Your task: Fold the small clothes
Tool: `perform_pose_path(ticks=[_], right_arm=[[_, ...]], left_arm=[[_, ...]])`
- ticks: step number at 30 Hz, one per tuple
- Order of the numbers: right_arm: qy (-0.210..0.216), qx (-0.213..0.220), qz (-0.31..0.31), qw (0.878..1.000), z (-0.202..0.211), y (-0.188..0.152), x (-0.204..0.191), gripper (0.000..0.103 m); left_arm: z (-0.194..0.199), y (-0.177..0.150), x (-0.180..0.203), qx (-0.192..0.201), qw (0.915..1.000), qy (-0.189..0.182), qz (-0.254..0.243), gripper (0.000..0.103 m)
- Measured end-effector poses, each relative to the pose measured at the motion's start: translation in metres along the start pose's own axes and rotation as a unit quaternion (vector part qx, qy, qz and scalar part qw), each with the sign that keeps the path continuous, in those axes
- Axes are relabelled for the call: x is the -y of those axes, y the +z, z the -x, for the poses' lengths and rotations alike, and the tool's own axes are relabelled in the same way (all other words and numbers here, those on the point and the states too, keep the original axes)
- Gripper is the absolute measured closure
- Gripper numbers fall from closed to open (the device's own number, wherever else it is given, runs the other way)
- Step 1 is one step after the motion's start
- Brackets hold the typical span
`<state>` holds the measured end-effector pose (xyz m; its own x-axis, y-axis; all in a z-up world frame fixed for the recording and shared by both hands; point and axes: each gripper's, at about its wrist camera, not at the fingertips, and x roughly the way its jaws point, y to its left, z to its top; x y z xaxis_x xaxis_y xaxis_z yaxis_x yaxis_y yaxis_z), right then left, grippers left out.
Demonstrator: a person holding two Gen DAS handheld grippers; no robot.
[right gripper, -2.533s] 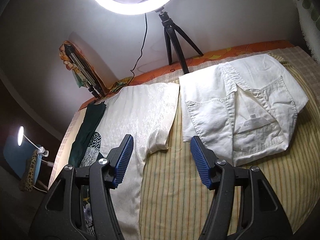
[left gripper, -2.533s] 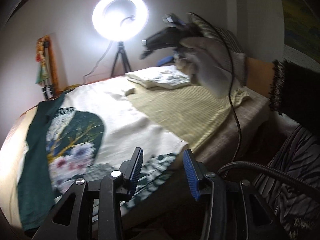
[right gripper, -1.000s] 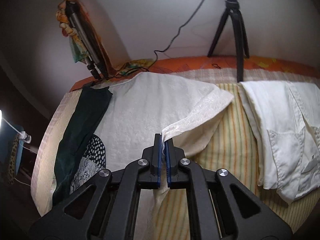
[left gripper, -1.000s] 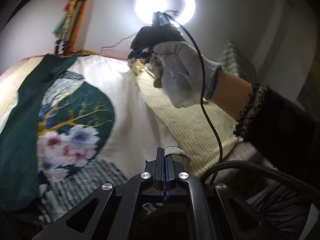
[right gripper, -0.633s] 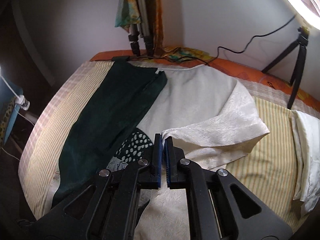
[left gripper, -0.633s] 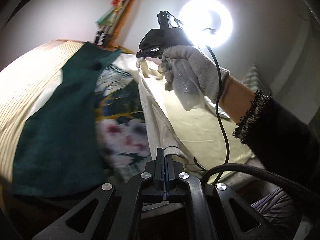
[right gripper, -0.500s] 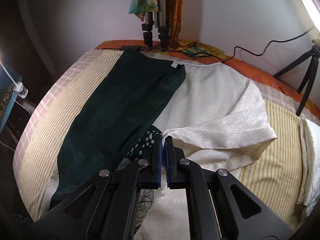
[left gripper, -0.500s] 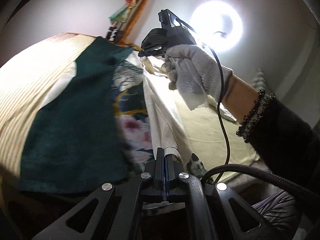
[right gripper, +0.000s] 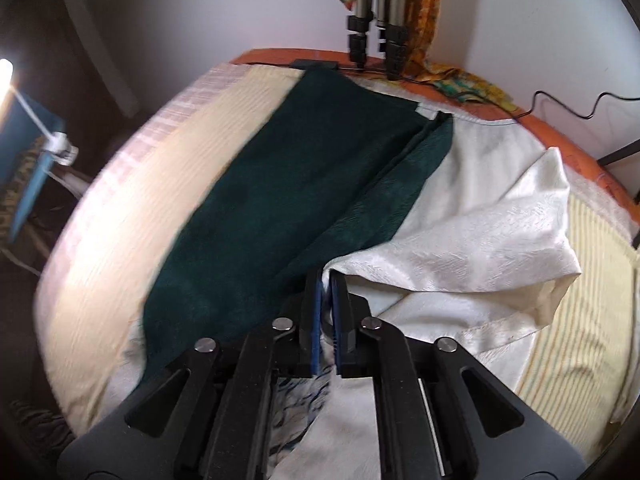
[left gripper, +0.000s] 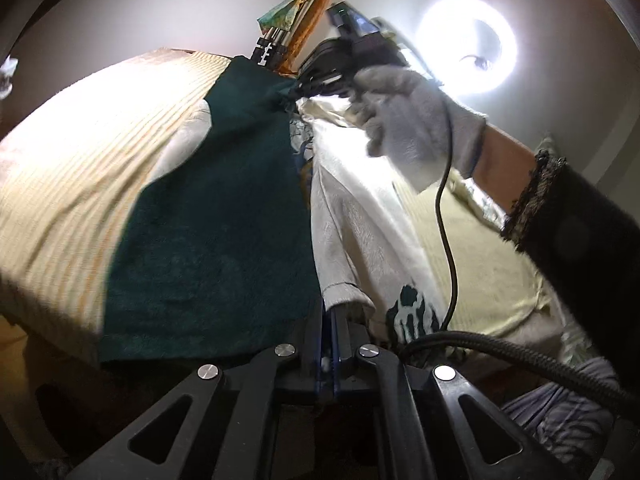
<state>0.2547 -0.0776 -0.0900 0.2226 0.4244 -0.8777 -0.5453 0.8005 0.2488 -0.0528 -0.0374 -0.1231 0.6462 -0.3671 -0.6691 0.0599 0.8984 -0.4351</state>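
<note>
A: The left tool (left gripper: pixel 331 322), seen from its own wrist camera: how do its jaws stand?

B: Pressed together on the hem of the cream garment (left gripper: pixel 360 216). The cloth runs up and away from the tips as a raised fold. Left of the tool lies the dark green panel (left gripper: pixel 208 220) of the same garment, flat on the striped bedsheet (left gripper: pixel 80 152). Just right of the tips a patch of green-and-white print (left gripper: pixel 410 312) shows.

A: And farther ahead of it?

B: A gloved hand (left gripper: pixel 408 120) holds the right tool (left gripper: pixel 316 80) at the far end of that fold, where cream and green meet. A black cable (left gripper: pixel 448 240) hangs from it down toward the left tool. Up and to the right glows a ring light (left gripper: pixel 466 46); a tripod (left gripper: pixel 276 42) wrapped in coloured cloth stands ahead on the left.

A: Now the right wrist camera.

B: The right tool (right gripper: pixel 329 280) has its jaws easing apart, a narrow gap between the blue pads (right gripper: pixel 316 300). The cream garment's (right gripper: pixel 480 248) corner sits at the tips, between them; the pads no longer pinch it. From there the cream cloth spreads right in a loose, folded-over flap. The green panel (right gripper: pixel 300 184) stretches ahead and left of the tool, on the bedsheet (right gripper: pixel 160 184). Tripod legs (right gripper: pixel 376 32) stand at the bed's far edge, straight ahead.
</note>
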Motion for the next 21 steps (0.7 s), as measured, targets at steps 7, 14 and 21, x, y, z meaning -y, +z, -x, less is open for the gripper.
perform_pose_path(ticks=[7, 14, 21], right_arm=[[0.074, 0.102, -0.087, 0.988, 0.086, -0.02, 0.078, 0.055], [0.029, 0.107, -0.183, 0.977, 0.083, -0.032, 0.155, 0.055], [0.018, 0.069, -0.22, 0.973, 0.033, -0.028, 0.175, 0.055]], left_arm=[[0.044, 0.018, -0.005, 0.012, 0.9978, 0.046, -0.045, 0.08], [0.058, 0.062, 0.006, 0.023, 0.9908, 0.059, -0.119, 0.078], [0.042, 0.09, 0.007, 0.043, 0.9878, 0.055, -0.139, 0.078]])
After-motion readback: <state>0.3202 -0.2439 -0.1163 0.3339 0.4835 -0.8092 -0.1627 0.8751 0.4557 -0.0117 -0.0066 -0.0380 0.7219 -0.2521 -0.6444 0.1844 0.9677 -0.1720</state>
